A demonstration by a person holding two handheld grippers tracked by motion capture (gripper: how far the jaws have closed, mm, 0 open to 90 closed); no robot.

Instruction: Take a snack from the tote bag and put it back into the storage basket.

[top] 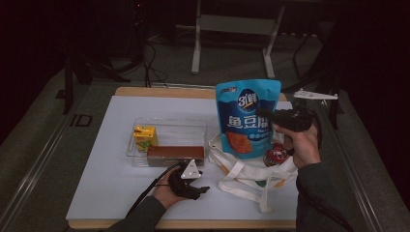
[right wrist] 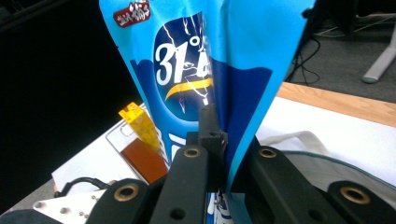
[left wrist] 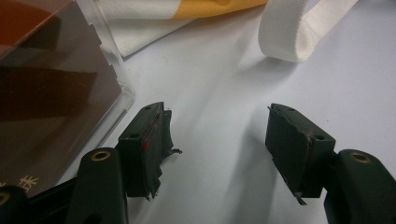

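Right gripper (top: 276, 121), right of centre in the high view: jaws pinched together on the edge of a blue snack pouch (top: 248, 116), which hangs upright above the tote bag (top: 251, 171), clear of the table (top: 111, 193). In the right gripper view the pouch (right wrist: 205, 60) takes up the upper centre of the frame, its glossy film creased into a vertical fold where the jaws clamp it.

Pouch: shiny plastic film, flat with a rounded bottom, two-tone light and dark blue. Print reads "31°" with white lightning strokes; large white Chinese characters below; an orange food photo lower down; a small red label at top left, too small to read.

Left gripper (top: 191, 181), lower centre of the high view: resting on the table, jaws apart, nothing between them. In the left gripper view the black pads (left wrist: 144, 140) look worn, with frayed edges.

Surroundings: clear rigid plastic tray (top: 169, 123) at centre left, holding a yellow drink carton (top: 145, 137) and a long brown box (top: 175, 152). Tote bag of white canvas with wide webbing handles and a yellow patch, crumpled, lower right of centre. A small round red-topped item (top: 276, 153) lies on the bag beside the pouch's lower edge, partly hidden by the person's right hand (top: 302, 145). Table surface is matte white with a wooden rim.
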